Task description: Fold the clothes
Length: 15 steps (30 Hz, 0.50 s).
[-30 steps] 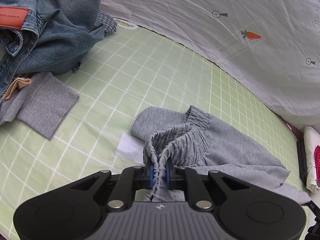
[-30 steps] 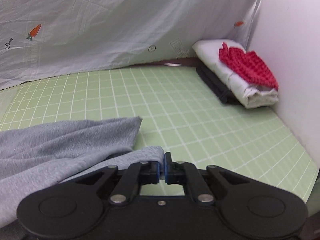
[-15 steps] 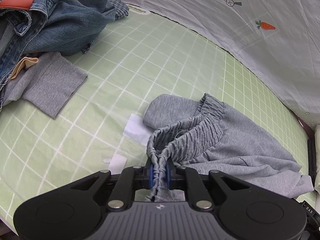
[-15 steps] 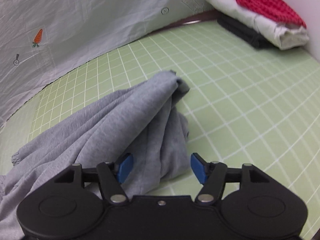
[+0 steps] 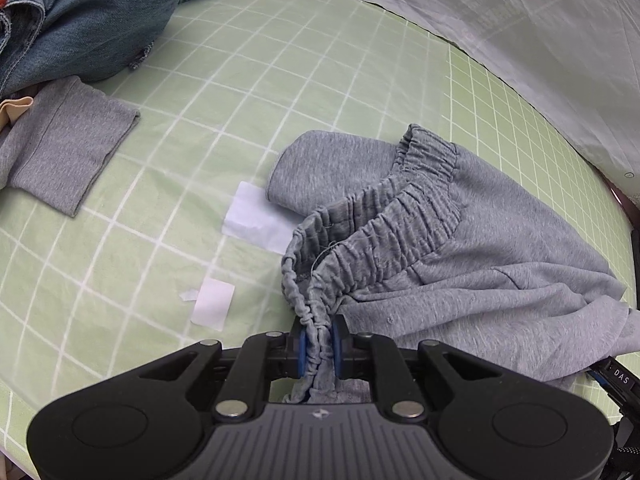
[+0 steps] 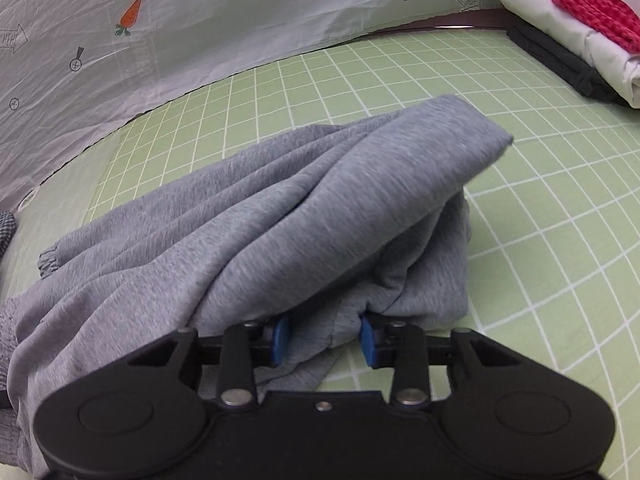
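Observation:
Grey sweatpants [image 5: 460,264] lie bunched on the green checked sheet [image 5: 240,80]. My left gripper [image 5: 319,344] is shut on the gathered elastic waistband [image 5: 384,216] at its near end. In the right wrist view the pants' leg end [image 6: 320,216] is heaped up in folds. My right gripper [image 6: 324,338] is open, with a fold of the grey cloth lying between its blue pads [image 6: 280,338], the jaws well apart.
A pile of denim clothes [image 5: 80,20] and a grey folded piece [image 5: 60,148] lie at the far left. Two white paper bits [image 5: 256,218] lie by the waistband. Folded clothes with a red knit [image 6: 584,16] are stacked at the far right. A white printed sheet [image 6: 200,20] hangs behind.
My right gripper opened and let the leg end drop, then moved in close against the heap with its jaws narrower. My left gripper kept its grip and pulled the waistband nearer.

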Each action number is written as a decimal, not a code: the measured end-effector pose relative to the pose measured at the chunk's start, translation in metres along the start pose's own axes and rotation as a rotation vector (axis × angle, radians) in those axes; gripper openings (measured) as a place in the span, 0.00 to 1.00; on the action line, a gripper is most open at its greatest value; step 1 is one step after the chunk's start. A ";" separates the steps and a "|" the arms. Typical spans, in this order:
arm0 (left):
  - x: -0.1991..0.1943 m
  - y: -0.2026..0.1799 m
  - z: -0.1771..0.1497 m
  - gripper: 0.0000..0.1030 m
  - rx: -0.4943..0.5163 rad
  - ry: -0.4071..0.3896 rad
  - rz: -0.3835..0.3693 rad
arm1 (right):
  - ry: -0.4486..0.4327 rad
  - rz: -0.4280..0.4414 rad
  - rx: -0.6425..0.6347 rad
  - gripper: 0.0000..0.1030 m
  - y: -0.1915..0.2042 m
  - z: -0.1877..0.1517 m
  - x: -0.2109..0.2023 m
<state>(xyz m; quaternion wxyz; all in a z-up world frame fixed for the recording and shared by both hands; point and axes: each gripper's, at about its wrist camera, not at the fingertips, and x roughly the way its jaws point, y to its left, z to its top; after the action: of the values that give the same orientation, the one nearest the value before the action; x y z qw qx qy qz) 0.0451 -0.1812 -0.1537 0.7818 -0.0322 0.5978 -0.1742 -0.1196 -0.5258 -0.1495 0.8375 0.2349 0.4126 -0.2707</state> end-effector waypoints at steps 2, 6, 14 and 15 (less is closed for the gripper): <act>0.004 -0.004 0.003 0.14 0.005 -0.003 0.011 | 0.000 -0.007 -0.024 0.29 0.003 0.007 0.005; 0.011 -0.007 0.011 0.13 -0.017 -0.016 0.020 | 0.001 -0.010 -0.059 0.24 0.007 0.030 0.022; 0.025 -0.019 0.036 0.14 -0.043 -0.038 -0.018 | -0.024 -0.020 -0.123 0.19 0.009 0.119 0.078; 0.027 -0.019 0.041 0.14 -0.042 -0.044 -0.015 | -0.031 -0.018 -0.128 0.19 0.012 0.131 0.085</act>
<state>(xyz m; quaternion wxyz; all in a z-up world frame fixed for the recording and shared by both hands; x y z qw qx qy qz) 0.0858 -0.2141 -0.1616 0.7925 -0.0570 0.5838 -0.1667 0.0063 -0.6199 -0.1451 0.8547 0.1728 0.4180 -0.2547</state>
